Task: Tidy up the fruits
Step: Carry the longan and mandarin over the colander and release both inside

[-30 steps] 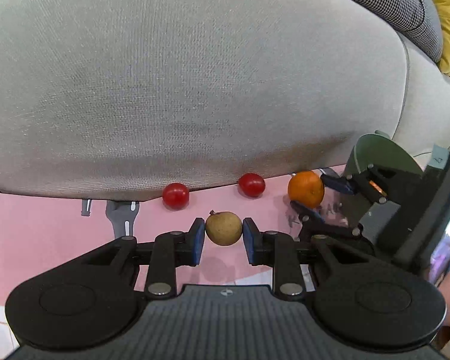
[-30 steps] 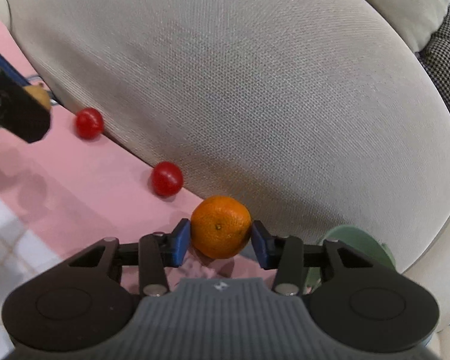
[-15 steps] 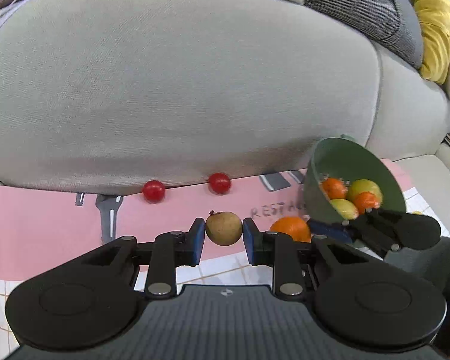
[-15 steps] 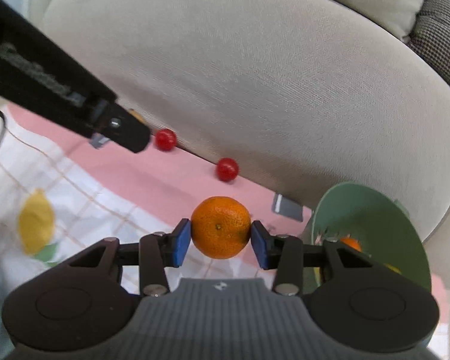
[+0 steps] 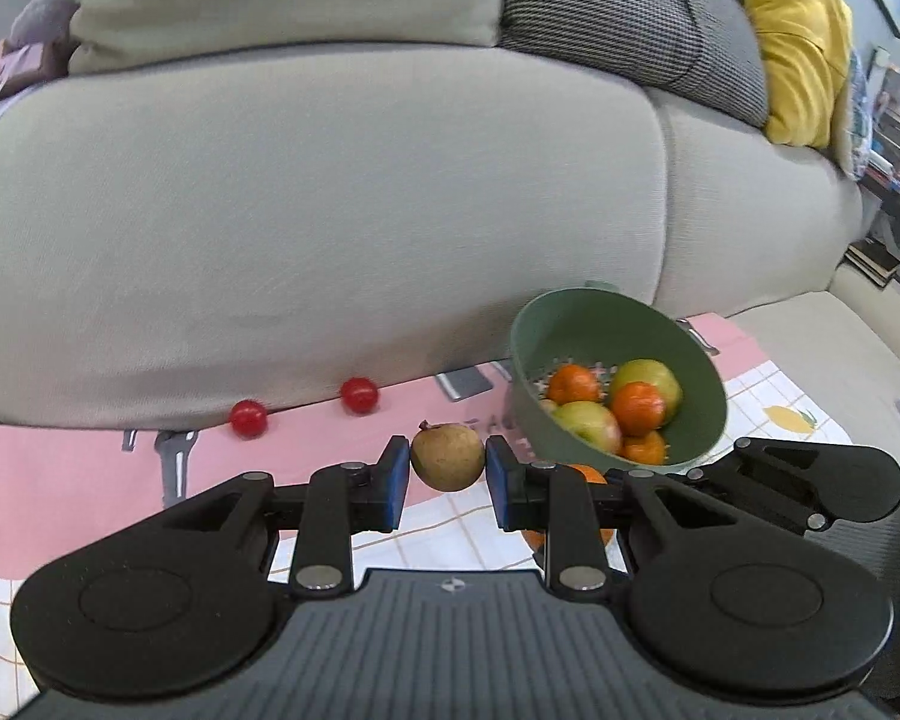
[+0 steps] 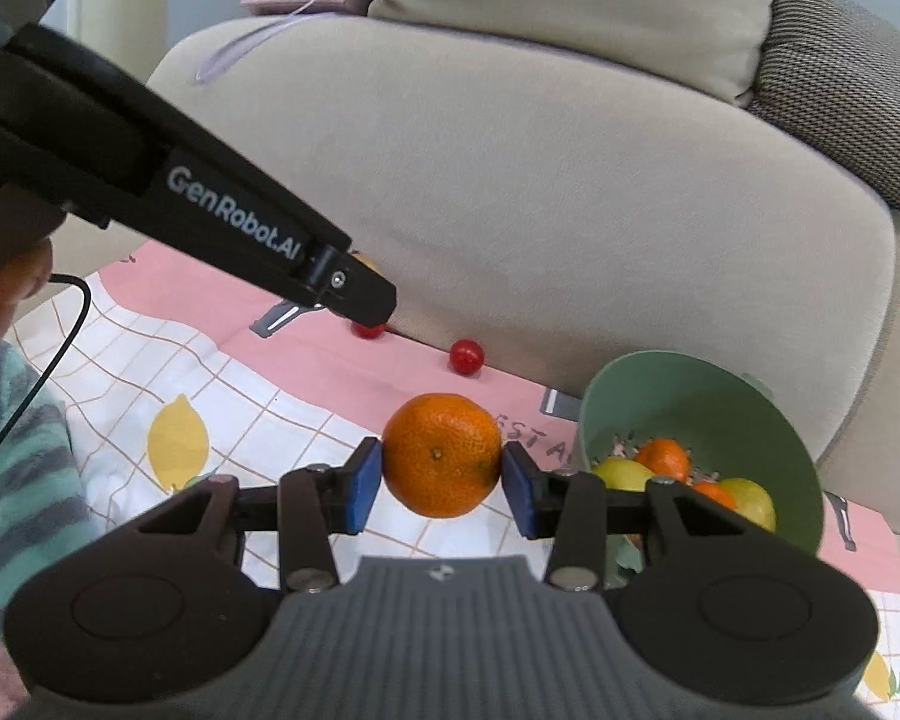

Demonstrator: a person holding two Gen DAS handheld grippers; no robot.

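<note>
Carrying looks to be the step in hand: on the left, the left gripper [image 5: 449, 477] has its jaws clenched on a small brownish fruit [image 5: 448, 456], lifted above the pink cloth [image 5: 60, 480] with two cherry tomatoes [image 5: 248, 418] lying against the sofa cushion [image 5: 330, 228]. To its right, the right gripper [image 6: 442, 485] grasps an orange [image 6: 443, 453] above the cloth, just left of the green bowl [image 6: 678, 384]. Next, I judge, each fruit must clear the bowl's near rim and be released over the fruit already inside, one gripper at a time, since the cushion crowds the far side.

Bowl [image 5: 615, 324] on cloth [image 5: 60, 480] before sofa [image 5: 330, 210]; two tomatoes [image 5: 360, 395] left, seemingly touching sofa.
</note>
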